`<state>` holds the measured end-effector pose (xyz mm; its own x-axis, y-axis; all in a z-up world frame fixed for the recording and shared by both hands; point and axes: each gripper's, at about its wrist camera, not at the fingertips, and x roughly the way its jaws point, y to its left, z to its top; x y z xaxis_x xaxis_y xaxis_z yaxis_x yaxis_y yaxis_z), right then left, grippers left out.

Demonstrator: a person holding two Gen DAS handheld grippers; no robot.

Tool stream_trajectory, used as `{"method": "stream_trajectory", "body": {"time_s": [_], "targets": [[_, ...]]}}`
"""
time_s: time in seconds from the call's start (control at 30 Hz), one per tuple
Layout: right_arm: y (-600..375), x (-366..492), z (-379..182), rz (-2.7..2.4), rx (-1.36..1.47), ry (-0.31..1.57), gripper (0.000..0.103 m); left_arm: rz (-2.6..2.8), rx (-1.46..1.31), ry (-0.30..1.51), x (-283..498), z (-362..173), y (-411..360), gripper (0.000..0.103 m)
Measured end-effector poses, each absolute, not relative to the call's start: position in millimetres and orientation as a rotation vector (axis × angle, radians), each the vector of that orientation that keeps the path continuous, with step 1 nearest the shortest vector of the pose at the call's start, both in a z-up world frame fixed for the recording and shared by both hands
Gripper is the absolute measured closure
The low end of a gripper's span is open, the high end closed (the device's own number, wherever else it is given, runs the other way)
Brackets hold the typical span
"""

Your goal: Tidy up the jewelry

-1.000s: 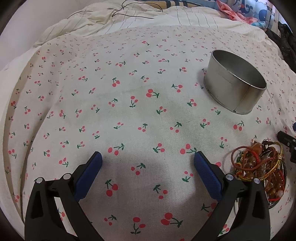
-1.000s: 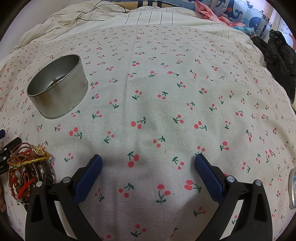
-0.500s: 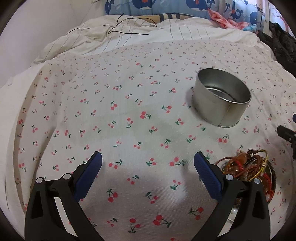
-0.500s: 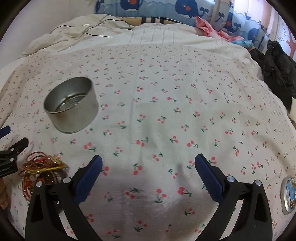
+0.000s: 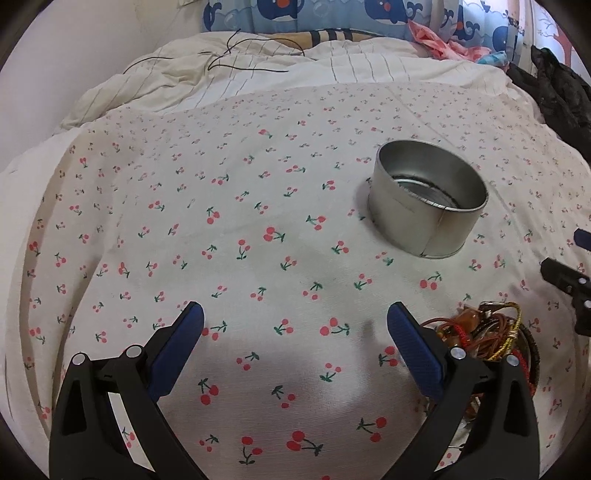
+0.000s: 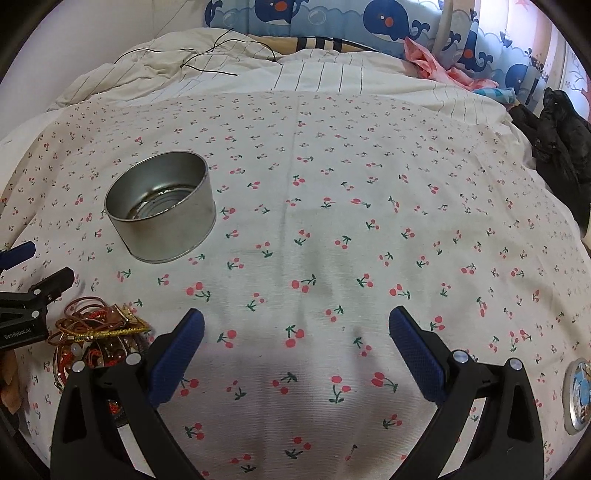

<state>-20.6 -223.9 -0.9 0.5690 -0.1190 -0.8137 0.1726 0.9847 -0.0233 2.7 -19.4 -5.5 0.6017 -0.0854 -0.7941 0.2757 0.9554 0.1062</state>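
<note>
A heap of tangled bracelets and bead strings (image 5: pixel 487 336) lies on a small metal dish on the cherry-print cloth (image 5: pixel 258 229), partly hidden behind my left gripper's right finger. It also shows in the right wrist view (image 6: pixel 99 336). An open round metal tin (image 5: pixel 428 201) stands upright beyond it, also seen in the right wrist view (image 6: pixel 162 210). My left gripper (image 5: pixel 295 325) is open and empty, left of the heap. My right gripper (image 6: pixel 295 328) is open and empty, right of the heap.
A round tin lid (image 6: pixel 578 395) lies at the right edge of the right wrist view. A striped quilt with a black cable (image 5: pixel 236 62) and whale-print pillows (image 6: pixel 332 18) lie at the back. Dark clothing (image 6: pixel 561 129) sits far right.
Both grippers have pulled back and tilted up, so the tin and the jewelry heap look farther off and more of the bed shows. Both stay open.
</note>
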Motion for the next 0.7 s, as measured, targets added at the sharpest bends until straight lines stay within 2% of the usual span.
{"method": "stream_trajectory", "body": {"time_s": [0.7], "targets": [[-221.9, -21.4, -1.2, -0.149, 0.066, 0.95, 0.007, -0.215, 0.227, 0.892, 2.0, -1.5, -20.7, 0.007]]}}
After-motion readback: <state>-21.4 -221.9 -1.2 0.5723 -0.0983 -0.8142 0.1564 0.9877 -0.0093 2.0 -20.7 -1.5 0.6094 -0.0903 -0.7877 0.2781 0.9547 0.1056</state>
